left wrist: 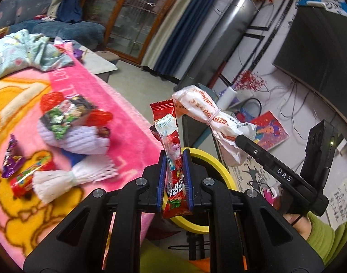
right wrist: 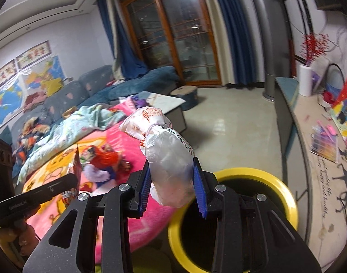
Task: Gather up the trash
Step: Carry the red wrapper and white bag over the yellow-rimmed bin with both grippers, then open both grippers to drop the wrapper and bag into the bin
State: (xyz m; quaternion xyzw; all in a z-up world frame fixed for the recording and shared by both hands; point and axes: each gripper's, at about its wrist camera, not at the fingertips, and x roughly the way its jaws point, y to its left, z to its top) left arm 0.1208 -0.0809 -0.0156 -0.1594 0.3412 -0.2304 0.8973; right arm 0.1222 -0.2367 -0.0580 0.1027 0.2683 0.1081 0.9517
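My left gripper [left wrist: 174, 159] is shut on a red snack wrapper [left wrist: 173, 188] with a clear strip sticking up out of its pads. It hovers at the edge of the pink blanket [left wrist: 128, 122], in front of the yellow bin [left wrist: 215, 162]. My right gripper [right wrist: 171, 177] is shut on a crumpled white plastic bag [right wrist: 166, 166] tied with a rubber band, just left of the yellow bin's [right wrist: 280, 188] open mouth. In the left wrist view that bag [left wrist: 203, 109] hangs from the right gripper [left wrist: 239, 139]. The left gripper [right wrist: 72, 179] shows at lower left in the right wrist view.
More trash lies on the blanket: a purple wrapper [left wrist: 11, 159], a red candy wrapper [left wrist: 25, 179], white foam netting [left wrist: 66, 177] and a printed packet [left wrist: 66, 113]. A low cabinet [right wrist: 287, 104] runs along the right wall. Bare floor [right wrist: 230, 122] lies beyond the bin.
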